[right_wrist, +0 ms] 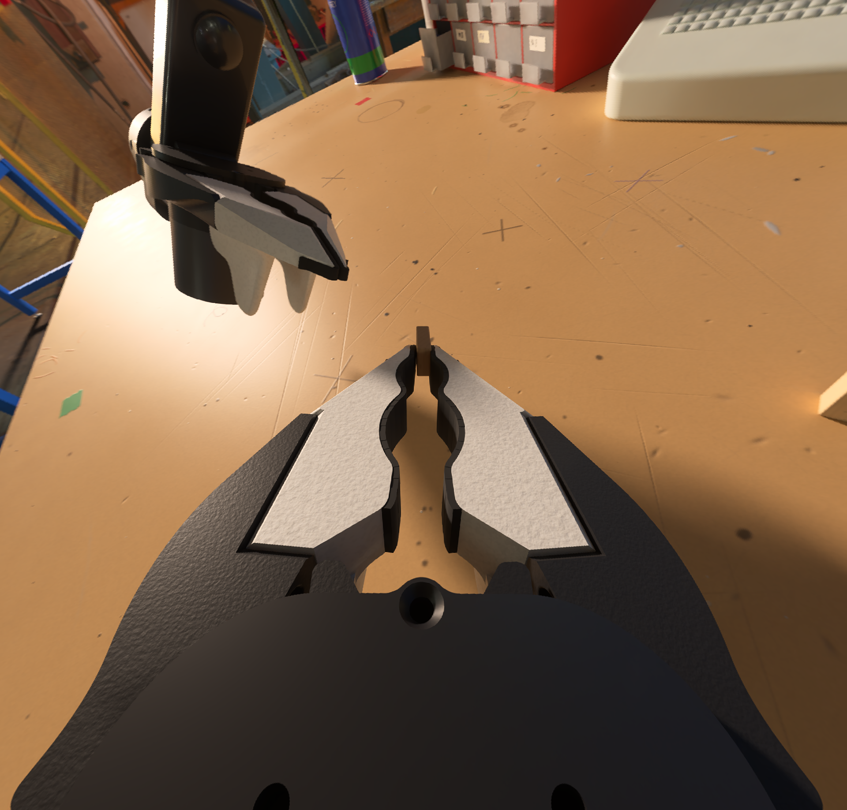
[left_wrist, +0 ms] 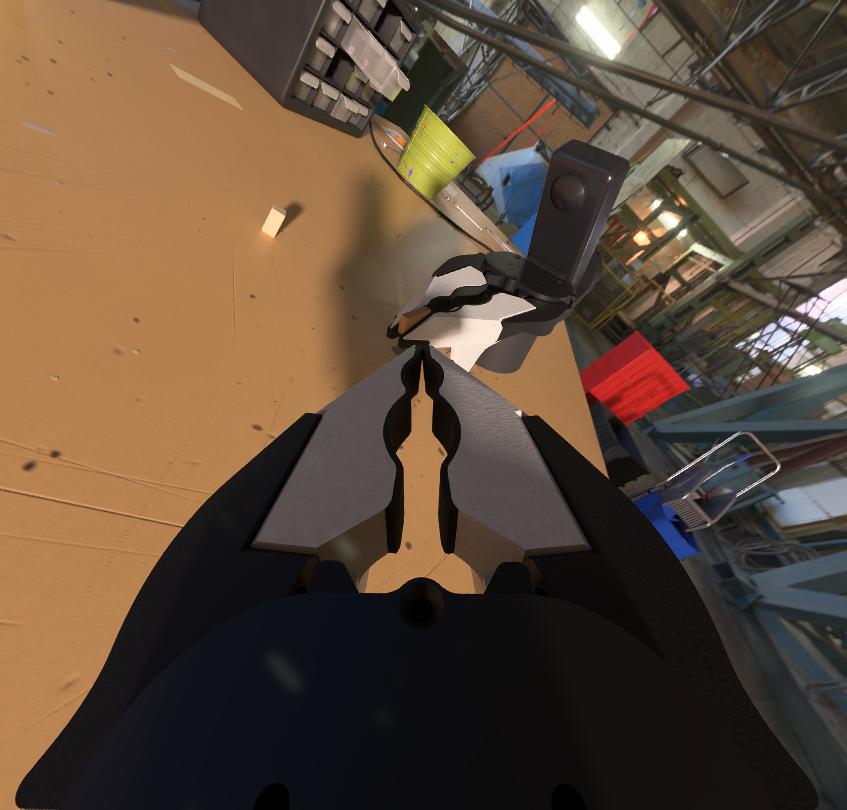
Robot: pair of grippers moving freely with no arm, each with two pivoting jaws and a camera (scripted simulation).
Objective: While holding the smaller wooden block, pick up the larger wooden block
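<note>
My right gripper (right_wrist: 422, 353) is shut on the smaller wooden block (right_wrist: 422, 350), a thin brown piece held upright between the fingertips above the table. It also shows in the left wrist view (left_wrist: 412, 323), just beyond my left gripper (left_wrist: 420, 353), which is shut and empty. In the right wrist view the left gripper (right_wrist: 337, 270) hovers to the upper left, tips pointing right. The larger wooden block (left_wrist: 273, 221), pale and rectangular, stands on the tan table (left_wrist: 114, 330) to the far left of the left gripper. Its corner shows at the right edge of the right wrist view (right_wrist: 836, 401).
A dark drawer cabinet (left_wrist: 311, 32) and a green cup (left_wrist: 433, 156) stand at the table's far edge. A red drawer cabinet (right_wrist: 504, 23), a spray can (right_wrist: 362, 32) and a beige keyboard (right_wrist: 733, 55) stand at the back. The table edge (right_wrist: 68, 247) runs on the left.
</note>
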